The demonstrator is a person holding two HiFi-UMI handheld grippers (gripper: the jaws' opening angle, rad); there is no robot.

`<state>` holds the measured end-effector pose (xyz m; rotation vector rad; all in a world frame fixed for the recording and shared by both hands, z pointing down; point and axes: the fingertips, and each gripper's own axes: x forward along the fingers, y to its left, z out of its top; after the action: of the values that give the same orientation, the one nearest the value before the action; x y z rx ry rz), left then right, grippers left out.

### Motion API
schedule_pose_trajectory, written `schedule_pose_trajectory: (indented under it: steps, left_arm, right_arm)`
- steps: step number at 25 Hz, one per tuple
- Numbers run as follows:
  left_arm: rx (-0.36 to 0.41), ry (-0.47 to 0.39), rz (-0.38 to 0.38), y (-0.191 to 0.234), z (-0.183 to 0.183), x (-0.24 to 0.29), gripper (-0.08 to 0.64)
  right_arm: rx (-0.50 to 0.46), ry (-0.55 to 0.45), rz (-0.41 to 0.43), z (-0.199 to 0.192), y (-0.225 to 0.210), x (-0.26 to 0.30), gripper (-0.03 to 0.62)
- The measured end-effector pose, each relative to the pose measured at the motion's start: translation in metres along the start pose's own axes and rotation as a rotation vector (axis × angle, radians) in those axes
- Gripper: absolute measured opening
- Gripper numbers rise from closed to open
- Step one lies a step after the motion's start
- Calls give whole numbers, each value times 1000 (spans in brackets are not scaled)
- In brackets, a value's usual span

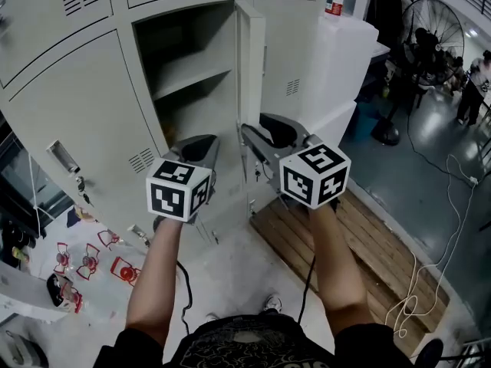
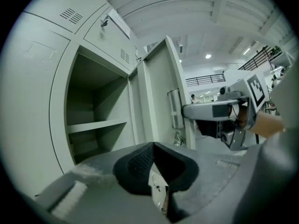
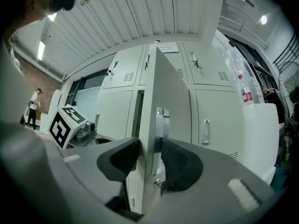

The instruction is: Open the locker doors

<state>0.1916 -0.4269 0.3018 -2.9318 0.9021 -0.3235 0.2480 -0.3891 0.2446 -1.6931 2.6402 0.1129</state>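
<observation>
The person stands with both bare forearms stretched forward, side by side and close together. The left forearm carries the left gripper, tilted slightly downward, its fingers closed tip to tip with nothing between them. The right forearm holds the right gripper level and a little ahead of the left one; its fingers clamp from both sides on the edge of the locker door. Each gripper's marker cube, left and right, sits just above the wrist, facing up.
</observation>
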Motion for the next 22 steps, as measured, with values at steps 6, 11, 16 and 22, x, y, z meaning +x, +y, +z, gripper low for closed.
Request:
schedule_pose_trajectory:
  steps: [6,11,16,22]
  left_arm:
    - [5,-2,-24,-13,4,16,2]
    - [5,-9,-52,-31,8,33,3]
    - [9,-4,-72,-45,10,49,2]
    - [14,4,-74,-57,13,69,2]
  right_arm:
    - [1,5,-20,-1,-18,-15,152]
    - [-8,23,-39,-1,-36,-30,141]
    - [2,24,-57,-2,-56,-43,127]
    - [11,9,-69,-3,-80,-55,114]
